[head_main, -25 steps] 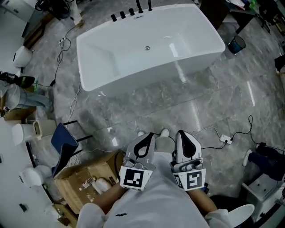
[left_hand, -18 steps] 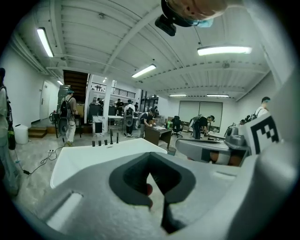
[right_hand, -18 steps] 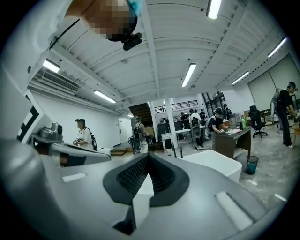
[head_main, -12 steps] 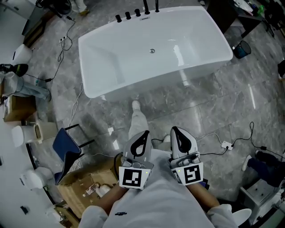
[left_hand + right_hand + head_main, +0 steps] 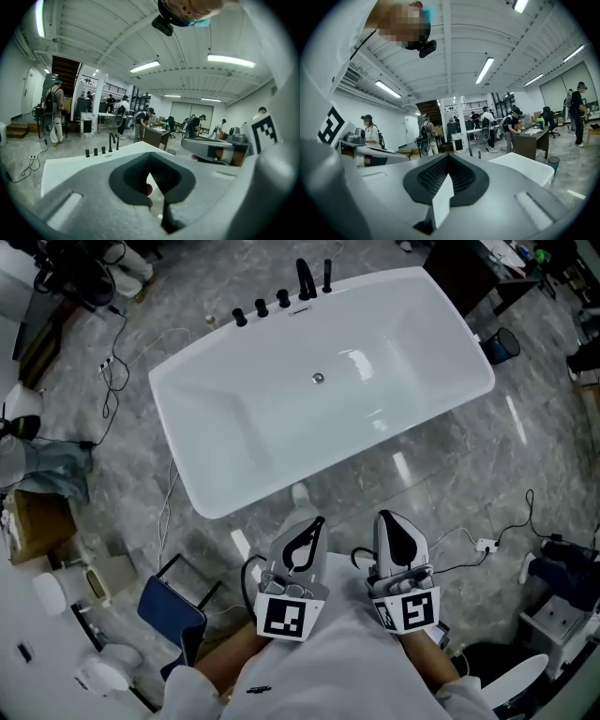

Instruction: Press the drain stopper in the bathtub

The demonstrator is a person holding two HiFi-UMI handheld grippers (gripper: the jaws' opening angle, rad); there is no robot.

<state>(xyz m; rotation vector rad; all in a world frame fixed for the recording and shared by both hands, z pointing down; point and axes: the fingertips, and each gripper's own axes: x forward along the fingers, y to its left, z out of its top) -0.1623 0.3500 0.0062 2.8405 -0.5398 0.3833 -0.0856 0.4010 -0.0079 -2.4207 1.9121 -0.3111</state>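
Note:
The white bathtub (image 5: pixel 225 474) stands on the grey marble floor in the head view. Its small round metal drain stopper (image 5: pixel 318 379) sits in the middle of the tub floor. Black taps (image 5: pixel 281 294) line the far rim. My left gripper (image 5: pixel 315 521) and right gripper (image 5: pixel 384 517) are held side by side close to my body, well short of the tub's near rim, both shut and empty. In the left gripper view the shut jaws point over the tub (image 5: pixel 65 166) toward the taps (image 5: pixel 111 141). The right gripper view shows a tub corner (image 5: pixel 525 169) past the shut jaws.
A blue chair (image 5: pixel 172 607) stands at the lower left, with a cardboard box (image 5: pixel 33 521) further left. Cables and a power strip (image 5: pixel 483 544) lie on the floor at right. A dark bin (image 5: pixel 502 341) sits past the tub's right end. Several people stand at desks behind.
The view has moved nearer the tub, which now lies lower and more tilted in frame. A foot stepped forward. Both grippers stay shut, close to my body.

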